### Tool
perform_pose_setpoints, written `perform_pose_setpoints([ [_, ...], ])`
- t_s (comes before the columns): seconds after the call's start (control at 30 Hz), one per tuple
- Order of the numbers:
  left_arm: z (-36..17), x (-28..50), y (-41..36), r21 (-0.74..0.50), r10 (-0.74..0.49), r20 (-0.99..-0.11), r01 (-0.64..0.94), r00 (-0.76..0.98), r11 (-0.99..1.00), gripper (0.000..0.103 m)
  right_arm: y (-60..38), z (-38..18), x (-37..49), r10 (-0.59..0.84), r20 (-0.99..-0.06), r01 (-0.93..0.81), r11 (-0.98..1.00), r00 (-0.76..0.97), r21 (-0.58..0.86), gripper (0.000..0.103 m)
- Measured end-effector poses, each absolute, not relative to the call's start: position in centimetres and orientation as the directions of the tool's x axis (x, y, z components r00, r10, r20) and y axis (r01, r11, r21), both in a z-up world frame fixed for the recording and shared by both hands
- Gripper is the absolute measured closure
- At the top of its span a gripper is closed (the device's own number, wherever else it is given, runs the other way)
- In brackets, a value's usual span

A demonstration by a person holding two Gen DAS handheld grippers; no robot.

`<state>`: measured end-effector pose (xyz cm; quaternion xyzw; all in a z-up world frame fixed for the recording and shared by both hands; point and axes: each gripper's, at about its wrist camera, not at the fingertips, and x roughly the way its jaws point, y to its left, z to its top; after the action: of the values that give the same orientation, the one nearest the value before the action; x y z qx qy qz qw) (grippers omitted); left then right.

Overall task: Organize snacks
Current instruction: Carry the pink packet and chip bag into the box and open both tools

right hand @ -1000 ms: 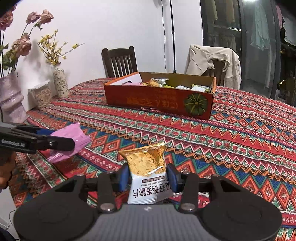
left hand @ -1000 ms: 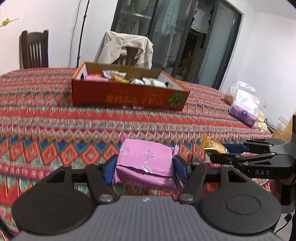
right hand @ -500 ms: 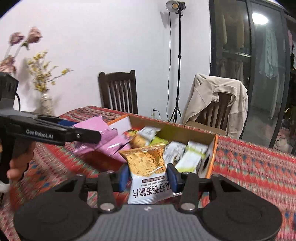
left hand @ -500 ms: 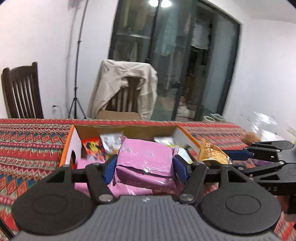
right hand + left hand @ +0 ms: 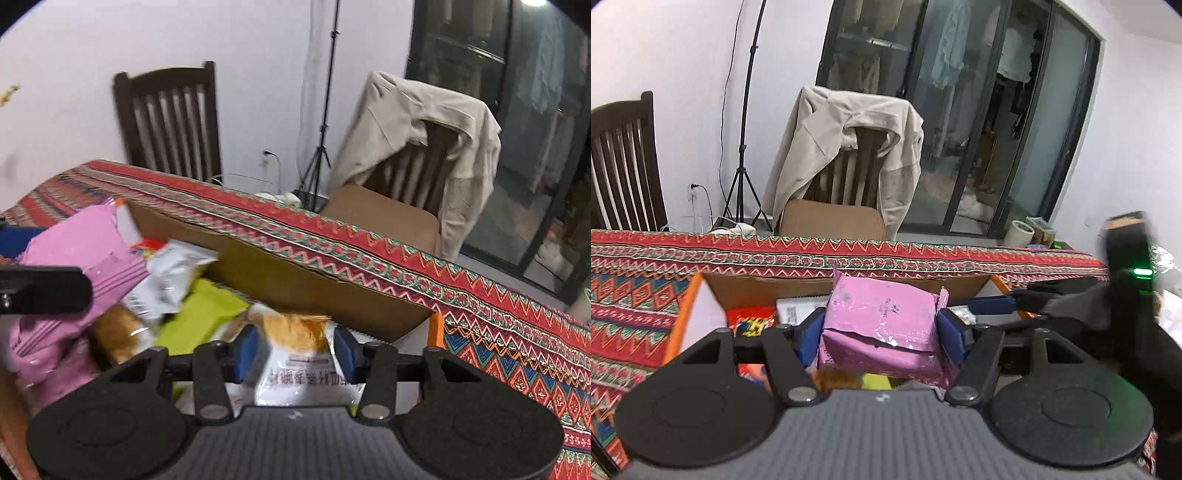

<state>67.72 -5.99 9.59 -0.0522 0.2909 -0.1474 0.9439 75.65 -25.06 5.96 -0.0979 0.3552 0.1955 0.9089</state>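
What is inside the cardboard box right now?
The cardboard box holds a lime-green packet, a silver-white packet, a red packet and a pink packet. Claws and carried snacks cover the rest.

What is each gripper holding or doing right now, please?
Left gripper: shut on the pink packet.
Right gripper: jaws opening, white crisp packet between them over the box.

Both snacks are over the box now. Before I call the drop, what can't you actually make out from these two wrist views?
- Box floor, both views: hidden by snacks and gripper bodies.
- Crisp packet in the right hand-held gripper, right wrist view: blurred; jaws opening, pad contact unclear.
- Pink packet in the left hand-held gripper, left wrist view: underside hidden by the gripper body.
- Left wrist view: right hand-held gripper blurred, its tips hidden behind the pink packet.
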Motion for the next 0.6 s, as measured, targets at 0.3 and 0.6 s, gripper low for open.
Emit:
perform_pose_setpoints([
  [0.3, 7.3, 73.5, -8.5, -0.239, -0.294, -0.625, 0.181, 0.723, 0.954, 0.024, -28.7, 8.7, 72.0, 0.208, -0.632, -0.383, 0.911, 0.747, -0.153, 0.027],
  [0.6, 9.1, 69.7, -8.6, -0.191, -0.288, -0.625, 0.216, 0.726, 0.958, 0.02, -31.7, 11.4, 68.0, 0.19, -0.604, -0.348, 0.924, 0.774, -0.156, 0.027],
])
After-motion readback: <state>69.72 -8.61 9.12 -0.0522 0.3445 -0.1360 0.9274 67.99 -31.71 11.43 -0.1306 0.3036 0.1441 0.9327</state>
